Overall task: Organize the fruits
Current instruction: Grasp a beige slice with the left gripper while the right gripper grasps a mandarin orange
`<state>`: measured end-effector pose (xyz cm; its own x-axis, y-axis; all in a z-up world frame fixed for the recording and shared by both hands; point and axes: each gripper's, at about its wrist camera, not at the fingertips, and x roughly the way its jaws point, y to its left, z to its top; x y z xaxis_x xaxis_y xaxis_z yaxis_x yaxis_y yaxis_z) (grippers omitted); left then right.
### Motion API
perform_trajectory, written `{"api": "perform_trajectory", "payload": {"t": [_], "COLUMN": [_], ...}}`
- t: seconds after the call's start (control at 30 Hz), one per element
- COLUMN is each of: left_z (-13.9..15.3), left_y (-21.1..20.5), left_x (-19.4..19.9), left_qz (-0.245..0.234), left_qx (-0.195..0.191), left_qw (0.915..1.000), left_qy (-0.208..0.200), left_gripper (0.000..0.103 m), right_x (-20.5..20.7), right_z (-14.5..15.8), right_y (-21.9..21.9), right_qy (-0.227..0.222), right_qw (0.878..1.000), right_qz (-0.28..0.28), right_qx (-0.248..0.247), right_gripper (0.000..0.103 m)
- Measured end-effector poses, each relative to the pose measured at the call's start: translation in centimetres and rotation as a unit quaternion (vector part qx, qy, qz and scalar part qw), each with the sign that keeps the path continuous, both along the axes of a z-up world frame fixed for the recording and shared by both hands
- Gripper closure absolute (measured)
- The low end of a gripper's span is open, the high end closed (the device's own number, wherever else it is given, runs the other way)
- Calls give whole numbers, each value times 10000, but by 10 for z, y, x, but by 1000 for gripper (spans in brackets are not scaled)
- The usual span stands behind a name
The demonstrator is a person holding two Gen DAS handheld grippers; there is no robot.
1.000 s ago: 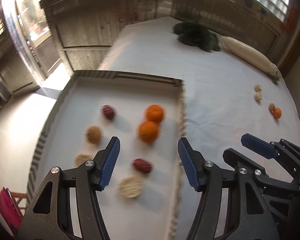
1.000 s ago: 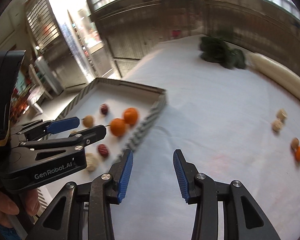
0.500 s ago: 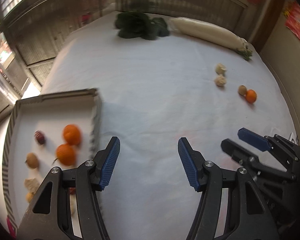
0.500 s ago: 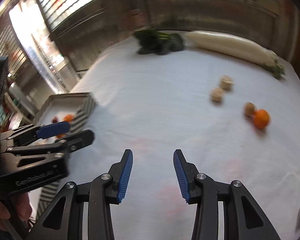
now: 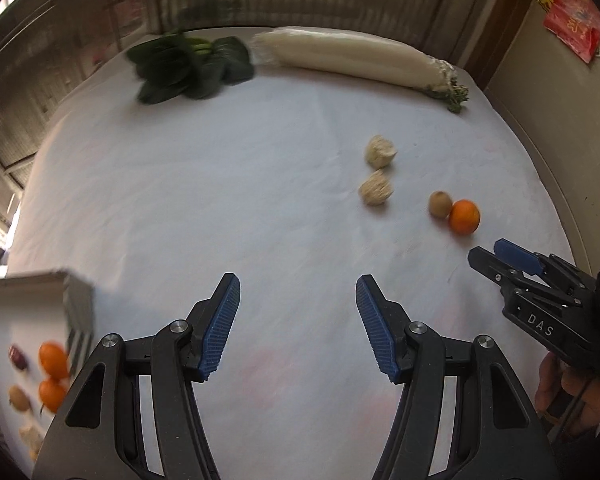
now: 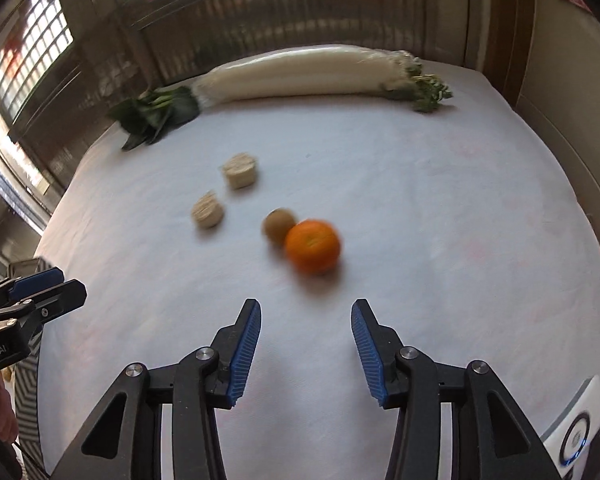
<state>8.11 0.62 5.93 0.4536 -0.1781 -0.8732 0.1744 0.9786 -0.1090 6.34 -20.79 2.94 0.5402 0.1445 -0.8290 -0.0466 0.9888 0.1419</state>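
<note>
The right gripper (image 6: 305, 354) hung over the white cloth (image 6: 420, 200) with its blue pads spread and nothing between them; its jaws had just been opening wider. Just ahead of its tips lay the orange (image 6: 312, 245), touching a brown kiwi-like fruit (image 6: 278, 224) on its far left side. Further off to the left sat two pale, rough lumps (image 6: 224, 194), one beyond the other, a little apart. The left gripper (image 5: 298, 328) stood half spread and empty over bare cloth, well apart from that orange, which lay ahead and off to its right. At its lower left was the tray (image 5: 78, 312), holding two more oranges (image 5: 53, 376) and some smaller fruit, blurred. Along the far edge of the table lay a long white radish (image 6: 300, 74) and dark leafy greens (image 5: 188, 68).
</note>
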Motion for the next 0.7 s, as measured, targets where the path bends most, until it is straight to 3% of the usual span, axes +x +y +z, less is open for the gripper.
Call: {"api": "perform_trajectory", "payload": {"t": [0.27,0.37,0.7], "left_z": [-13,-17,-32], "left_y": [-31,-42,-70], "left_x": [41,53,76], "left_qz": [-405,-517,-793], "left_qx": [3,6,79], "left_qw": [9991,9986,9968], "left_qy": [79,71,60], "left_gripper": [42,42,42], "right_x": [31,37,26], "right_z": [-5,-9,-9], "right_y": [-8,-7,-21], "right_qy": [-94,-79,-219], "right_qw": [9996,9992,9990], "right_qz": [248,377,127], "right_qx": [44,72,360], "right_gripper": [57,71,72]}}
